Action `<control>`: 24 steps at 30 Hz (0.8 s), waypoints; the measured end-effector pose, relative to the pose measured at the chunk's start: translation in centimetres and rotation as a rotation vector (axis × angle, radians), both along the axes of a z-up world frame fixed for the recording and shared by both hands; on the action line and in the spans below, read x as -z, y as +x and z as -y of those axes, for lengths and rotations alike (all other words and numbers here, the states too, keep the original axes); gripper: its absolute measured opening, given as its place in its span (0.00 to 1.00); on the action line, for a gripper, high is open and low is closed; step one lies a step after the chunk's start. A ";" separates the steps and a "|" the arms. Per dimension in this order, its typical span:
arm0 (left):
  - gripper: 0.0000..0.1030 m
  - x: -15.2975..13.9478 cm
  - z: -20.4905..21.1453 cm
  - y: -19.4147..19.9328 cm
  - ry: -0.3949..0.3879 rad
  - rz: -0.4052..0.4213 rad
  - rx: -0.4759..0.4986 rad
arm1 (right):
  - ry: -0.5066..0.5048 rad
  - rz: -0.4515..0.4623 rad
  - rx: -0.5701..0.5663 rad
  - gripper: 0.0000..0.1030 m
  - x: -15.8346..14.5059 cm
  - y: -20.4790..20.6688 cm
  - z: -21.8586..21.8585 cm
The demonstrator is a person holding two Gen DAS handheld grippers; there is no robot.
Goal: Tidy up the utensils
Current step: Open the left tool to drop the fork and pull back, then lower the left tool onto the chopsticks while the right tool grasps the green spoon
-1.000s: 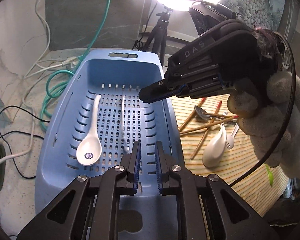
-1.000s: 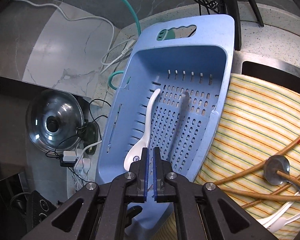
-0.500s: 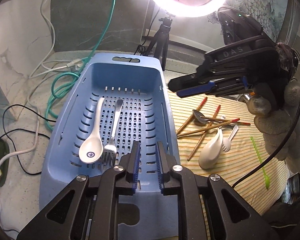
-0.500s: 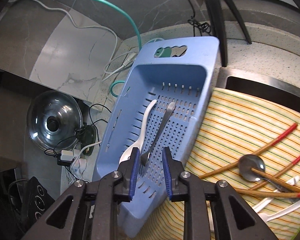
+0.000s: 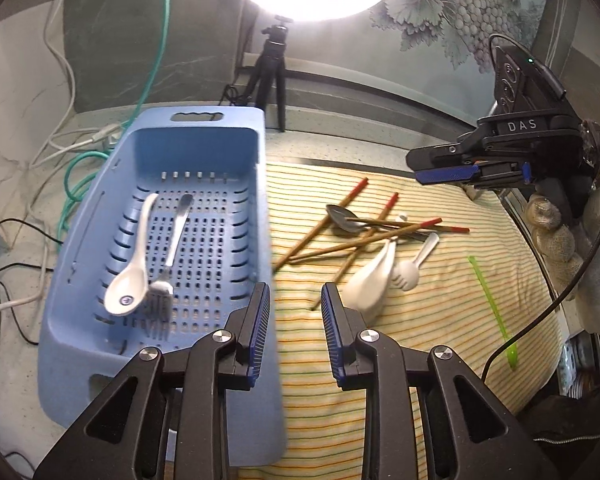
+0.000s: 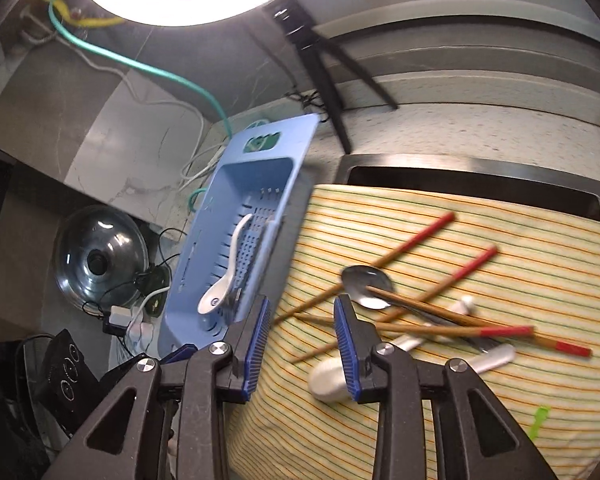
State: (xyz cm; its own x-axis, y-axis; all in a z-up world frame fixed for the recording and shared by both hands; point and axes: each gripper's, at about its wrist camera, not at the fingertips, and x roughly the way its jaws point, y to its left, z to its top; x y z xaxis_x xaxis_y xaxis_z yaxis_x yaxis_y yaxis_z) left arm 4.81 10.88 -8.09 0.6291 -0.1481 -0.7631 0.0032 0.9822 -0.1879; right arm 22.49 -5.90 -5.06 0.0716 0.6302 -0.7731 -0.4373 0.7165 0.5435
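basket [image 5: 80,264]: pale blue, slotted floor
ceramic spoon [image 5: 130,276]: white (small dark mark in the bowl)
cloth [image 5: 440,320]: cream with thin orange and green stripes
chopsticks [image 5: 320,224]: brown, red tips
plastic pick [image 5: 492,304]: bright green
gripper pads [image 5: 262,320]: blue on black

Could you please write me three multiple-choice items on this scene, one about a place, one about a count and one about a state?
1. Where does the metal fork lie?
A. On the striped cloth
B. In the blue basket, beside the white spoon
C. Between the left gripper's jaws

2. How many utensils lie in the blue basket?
A. Two
B. Four
C. None

3. What is between the jaws of the right gripper?
A. A red-tipped chopstick
B. A metal spoon
C. Nothing

Answers:
1 B: the fork rests on the slotted floor next to the white spoon.
2 A: only that spoon and the fork are inside.
3 C: the jaws are opening with a bare gap, the striped cloth showing behind it.
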 end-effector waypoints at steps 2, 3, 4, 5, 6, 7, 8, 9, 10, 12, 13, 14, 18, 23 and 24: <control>0.28 0.1 0.8 0.2 0.001 -0.007 0.015 | -0.003 0.025 0.013 0.29 -0.2 0.0 1.8; 0.29 0.2 1.4 0.3 0.004 -0.011 0.025 | -0.001 0.027 0.014 0.29 -0.3 0.0 2.5; 0.29 0.3 1.8 0.4 0.006 -0.013 0.032 | 0.000 0.026 0.015 0.29 -0.3 0.0 3.3; 0.29 0.3 2.3 0.4 0.005 -0.014 0.040 | -0.009 0.027 0.019 0.29 -0.4 0.1 4.2; 0.29 0.3 2.9 0.6 0.003 -0.015 0.053 | -0.019 0.030 0.024 0.30 -0.4 0.1 4.9; 0.29 0.3 3.3 0.7 0.003 -0.015 0.059 | -0.036 0.033 0.032 0.30 -0.4 0.1 5.7; 0.29 0.3 3.8 0.9 0.004 -0.016 0.068 | -0.059 0.034 0.042 0.30 -0.4 0.1 6.5; 0.29 0.3 4.2 1.0 0.003 -0.017 0.076 | -0.076 0.034 0.051 0.30 -0.3 0.0 7.2; 0.29 0.4 4.8 1.2 0.004 -0.020 0.087 | -0.089 0.036 0.063 0.30 -0.3 0.0 8.1; 0.29 0.5 5.8 1.5 0.009 -0.024 0.108 | -0.105 0.039 0.082 0.30 -0.1 -0.1 9.8; 0.29 0.4 6.4 1.6 0.011 -0.024 0.122 | -0.114 0.040 0.092 0.30 0.0 -0.2 10.5; 0.29 0.4 6.9 1.8 0.014 -0.024 0.139 | -0.122 0.039 0.106 0.30 0.1 -0.3 11.3; 0.29 0.4 8.5 2.8 0.036 -0.030 0.199 | -0.159 0.037 0.127 0.30 0.8 -1.1 13.8; 0.29 0.4 9.4 4.5 0.056 -0.051 0.268 | -0.182 0.007 0.158 0.30 2.0 -2.6 16.0; 0.29 0.5 9.4 5.0 0.070 -0.061 0.285 | -0.189 0.000 0.165 0.30 2.3 -2.9 16.4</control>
